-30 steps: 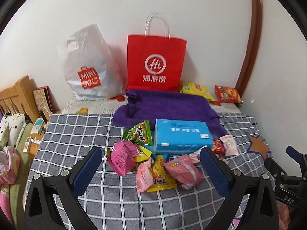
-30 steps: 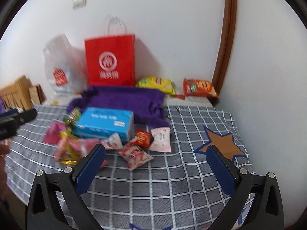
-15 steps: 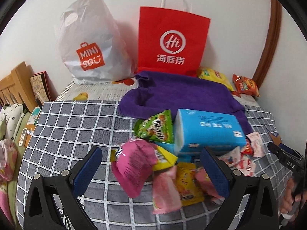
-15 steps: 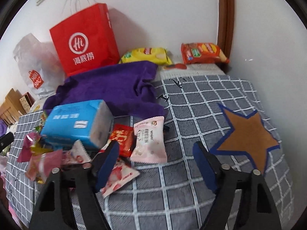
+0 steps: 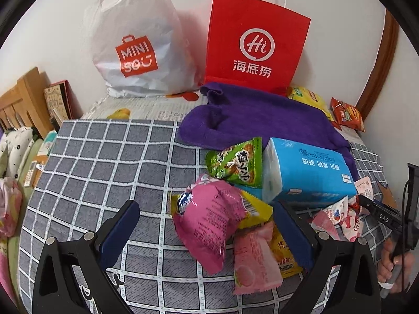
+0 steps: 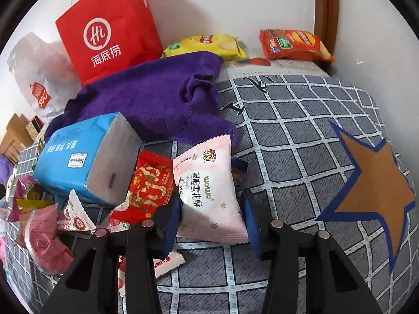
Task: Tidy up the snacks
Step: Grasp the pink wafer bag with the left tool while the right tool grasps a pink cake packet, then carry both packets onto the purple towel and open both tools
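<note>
Closing right gripper (image 6: 212, 222), pale pink packet (image 6: 209, 191) between fingers (image 6: 170, 225)

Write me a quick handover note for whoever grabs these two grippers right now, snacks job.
Right gripper: jaws closing around the pale pink snack packet; packet sits between them, not lifted, grip not confirmed.
Left gripper: open, empty, hanging over the magenta snack bag.
Other snacks lie heaped round the blue tissue pack on the checked cover; yellow chips and orange chips lie by the wall near the red paper bag.
Done: nothing sorted yet.
Left: the whole pile.
</note>
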A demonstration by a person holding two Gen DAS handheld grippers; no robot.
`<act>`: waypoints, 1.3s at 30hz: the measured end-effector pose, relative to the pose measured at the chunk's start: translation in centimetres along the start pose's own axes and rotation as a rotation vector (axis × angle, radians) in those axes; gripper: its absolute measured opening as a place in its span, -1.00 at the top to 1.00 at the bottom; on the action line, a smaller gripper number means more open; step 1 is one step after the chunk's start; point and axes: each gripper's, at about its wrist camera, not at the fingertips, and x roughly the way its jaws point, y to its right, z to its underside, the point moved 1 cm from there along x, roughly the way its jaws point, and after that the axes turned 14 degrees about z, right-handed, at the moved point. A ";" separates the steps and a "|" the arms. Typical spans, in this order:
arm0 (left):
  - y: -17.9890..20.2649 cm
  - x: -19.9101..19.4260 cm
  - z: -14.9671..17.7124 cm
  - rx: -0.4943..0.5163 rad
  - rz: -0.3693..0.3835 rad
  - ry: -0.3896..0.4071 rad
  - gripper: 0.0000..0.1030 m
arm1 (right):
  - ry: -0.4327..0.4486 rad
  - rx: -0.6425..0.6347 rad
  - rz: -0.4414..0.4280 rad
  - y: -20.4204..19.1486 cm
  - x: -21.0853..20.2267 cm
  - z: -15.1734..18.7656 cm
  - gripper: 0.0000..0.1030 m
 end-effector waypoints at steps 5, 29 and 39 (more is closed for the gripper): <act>-0.9 1.0 -0.2 -0.020 -0.030 -0.015 -0.98 | 0.023 0.005 -0.007 0.3 -1.6 0.7 0.15; -1.8 2.1 0.5 -0.038 0.027 -0.072 -0.08 | 0.007 0.008 -0.058 -0.1 -7.0 5.9 0.16; -1.6 -4.2 0.7 -0.050 0.061 0.003 -0.08 | 0.083 0.013 -0.100 -1.6 -12.4 5.0 0.16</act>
